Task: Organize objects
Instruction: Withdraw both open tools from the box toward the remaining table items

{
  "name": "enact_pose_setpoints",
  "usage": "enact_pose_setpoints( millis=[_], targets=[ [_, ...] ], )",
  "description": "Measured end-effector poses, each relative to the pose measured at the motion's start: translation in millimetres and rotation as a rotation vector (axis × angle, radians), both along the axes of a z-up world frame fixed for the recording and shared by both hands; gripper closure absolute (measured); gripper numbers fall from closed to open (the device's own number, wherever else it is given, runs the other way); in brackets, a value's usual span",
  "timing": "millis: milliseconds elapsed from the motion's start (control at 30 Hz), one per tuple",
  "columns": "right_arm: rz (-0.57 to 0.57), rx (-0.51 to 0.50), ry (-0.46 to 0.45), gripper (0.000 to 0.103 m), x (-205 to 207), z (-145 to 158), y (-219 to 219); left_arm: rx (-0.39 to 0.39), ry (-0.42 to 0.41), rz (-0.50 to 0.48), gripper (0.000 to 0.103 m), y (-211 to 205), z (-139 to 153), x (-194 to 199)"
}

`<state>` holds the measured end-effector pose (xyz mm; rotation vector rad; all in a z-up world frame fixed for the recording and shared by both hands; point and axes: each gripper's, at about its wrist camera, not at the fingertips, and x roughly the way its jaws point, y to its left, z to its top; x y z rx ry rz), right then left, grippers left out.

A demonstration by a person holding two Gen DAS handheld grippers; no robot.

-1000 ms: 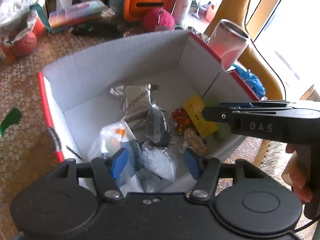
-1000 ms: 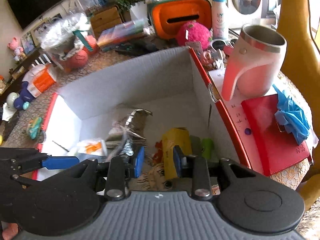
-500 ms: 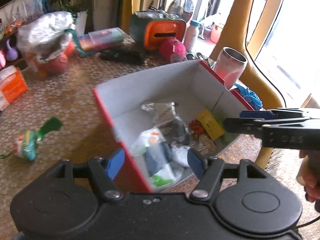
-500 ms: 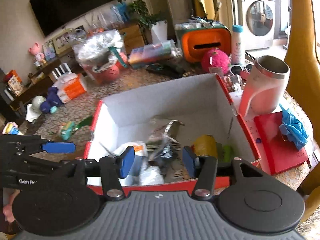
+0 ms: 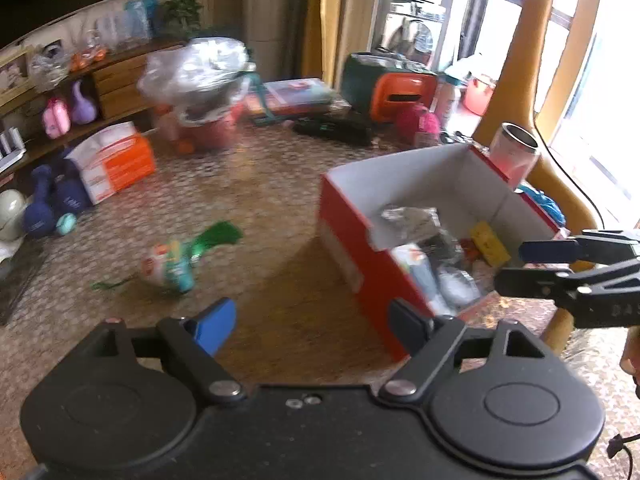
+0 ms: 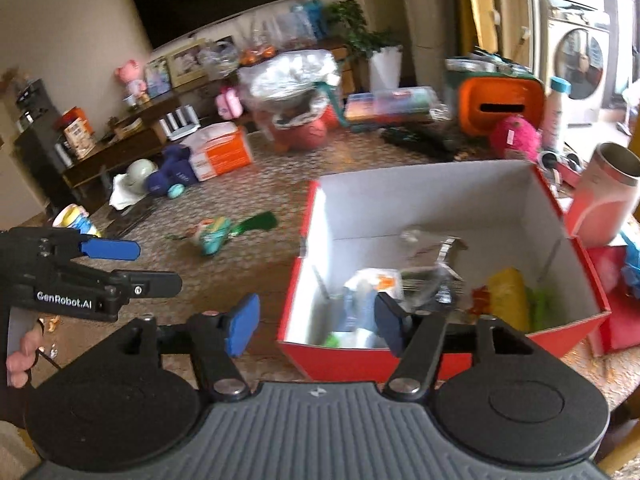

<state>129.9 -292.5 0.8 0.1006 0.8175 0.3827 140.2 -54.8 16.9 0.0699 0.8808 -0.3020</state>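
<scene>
A red cardboard box [image 5: 352, 240] with white inner walls [image 6: 440, 196] stands on the patterned table and holds several small packets and toys, among them a yellow packet [image 6: 508, 296]. A small teal and green toy [image 5: 172, 266] lies on the table left of the box; it also shows in the right wrist view [image 6: 212, 234]. My left gripper [image 5: 308, 324] is open and empty, held back from the box's near left corner. My right gripper [image 6: 316, 326] is open and empty, in front of the box's near wall.
A pink steel tumbler [image 6: 604, 200] and a red notebook [image 6: 620, 320] sit right of the box. An orange tissue box [image 6: 216, 152], dumbbells [image 6: 172, 174], an orange case [image 6: 500, 106], a pink fluffy ball [image 6: 516, 138] and a wrapped basket [image 6: 296, 92] crowd the far table.
Both grippers have pulled up and back out of the box and opened wider. The left view has swung left, so the teal toy and table now show.
</scene>
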Motion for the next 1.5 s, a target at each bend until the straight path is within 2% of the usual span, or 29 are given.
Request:
enact_pose_setpoints(
  millis=[167, 400, 633, 1000, 1500],
  targets=[
    [0.046, 0.001, -0.005, 0.029, -3, 1, 29, 0.004, -0.004, 0.04, 0.012, 36, 0, -5],
    [0.1, -0.046, -0.008, 0.028, 2, -7, 70, 0.034, -0.013, 0.082, 0.002, 75, -3, -10],
    [0.158, -0.078, -0.003, 0.028, 12, -14, 109, 0.052, -0.005, 0.134, 0.001, 112, -13, -4],
    [0.229, -0.123, 0.001, 0.028, 42, -26, 160, 0.08, 0.001, 0.218, 0.001, 163, -40, 31],
    [0.297, -0.168, 0.032, 0.028, 98, -62, 223, 0.034, 0.036, 0.336, 0.001, 219, -75, 99]
  ],
)
